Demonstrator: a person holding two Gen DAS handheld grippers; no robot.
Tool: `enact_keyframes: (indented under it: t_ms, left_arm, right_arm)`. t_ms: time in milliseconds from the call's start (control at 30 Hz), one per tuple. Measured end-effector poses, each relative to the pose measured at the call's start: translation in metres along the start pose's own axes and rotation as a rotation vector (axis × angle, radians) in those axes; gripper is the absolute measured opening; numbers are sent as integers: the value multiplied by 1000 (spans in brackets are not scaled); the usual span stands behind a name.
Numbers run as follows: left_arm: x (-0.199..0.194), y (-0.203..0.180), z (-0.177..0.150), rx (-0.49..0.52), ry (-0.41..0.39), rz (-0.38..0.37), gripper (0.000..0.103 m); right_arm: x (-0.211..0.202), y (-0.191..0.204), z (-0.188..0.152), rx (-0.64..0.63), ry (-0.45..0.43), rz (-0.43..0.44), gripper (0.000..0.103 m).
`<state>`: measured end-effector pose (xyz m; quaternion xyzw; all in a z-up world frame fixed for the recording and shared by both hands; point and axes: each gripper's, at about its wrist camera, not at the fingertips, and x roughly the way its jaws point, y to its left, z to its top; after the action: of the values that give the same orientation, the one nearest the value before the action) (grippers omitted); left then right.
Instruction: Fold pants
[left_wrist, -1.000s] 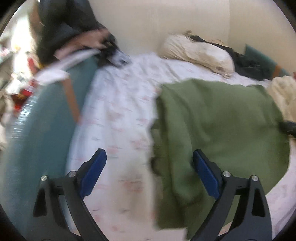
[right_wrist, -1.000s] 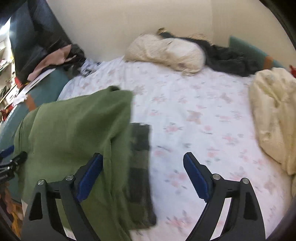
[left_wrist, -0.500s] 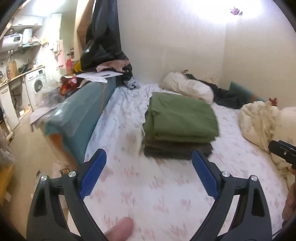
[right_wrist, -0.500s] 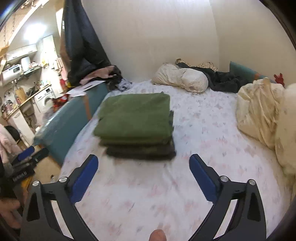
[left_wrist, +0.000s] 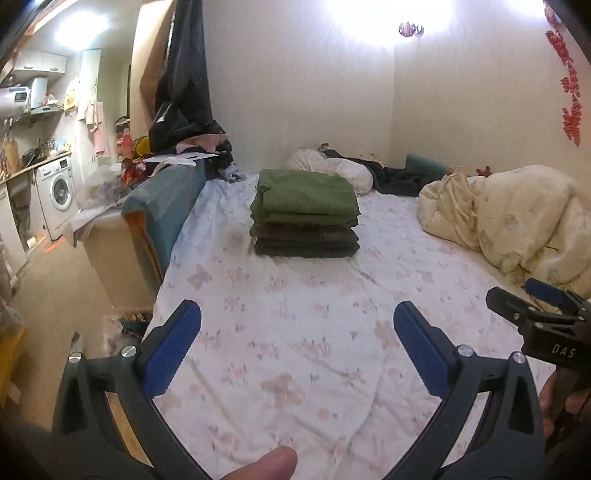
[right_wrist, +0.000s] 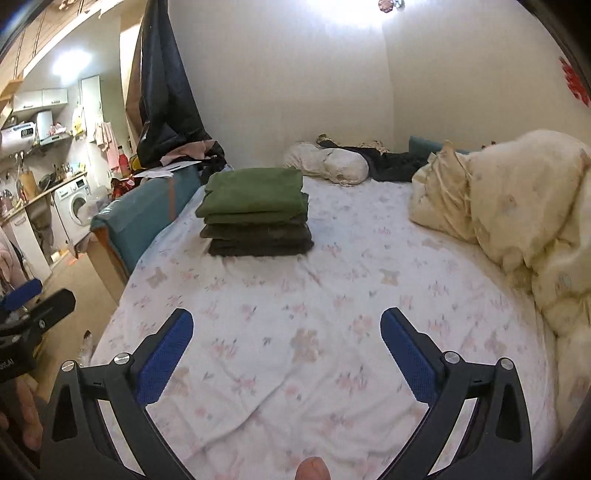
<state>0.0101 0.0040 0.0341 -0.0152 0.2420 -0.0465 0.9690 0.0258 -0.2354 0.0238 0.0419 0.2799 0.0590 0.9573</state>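
Folded green pants (left_wrist: 306, 195) lie on top of a stack of darker folded pants (left_wrist: 306, 243) at the far left part of the bed (left_wrist: 295, 332). The same stack shows in the right wrist view, green pants (right_wrist: 255, 195) over dark ones (right_wrist: 258, 243). My left gripper (left_wrist: 297, 325) is open and empty, held well back from the stack above the floral sheet. My right gripper (right_wrist: 286, 332) is open and empty, also far back from the stack. The right gripper also shows at the right edge of the left wrist view (left_wrist: 543, 314).
A cream duvet (left_wrist: 517, 214) is bunched on the right of the bed. A pillow (left_wrist: 332, 170) and dark clothes (left_wrist: 399, 177) lie by the far wall. A teal bed end (left_wrist: 166, 195) with clutter stands left. A washing machine (left_wrist: 55, 195) is beyond it.
Both grippers have pulled back and up from the green pants. The pants, held spread near the grippers a second ago, now lie folded on the stack far ahead.
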Motion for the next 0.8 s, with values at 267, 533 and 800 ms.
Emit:
enact_keyframes:
  t_ms: [267,533,800]
  left_arm:
    - [16,-3,-45,-19,88,6,103]
    - [18,0,-46,-49,78,10,103]
    - [13,4,-48,-13,63,14,103]
  right_arm:
    - [-11,10,-43,46,-25,71,103]
    - [3,9,-53,38,23,22,103]
    - [7,9,-56,46,29,16,103]
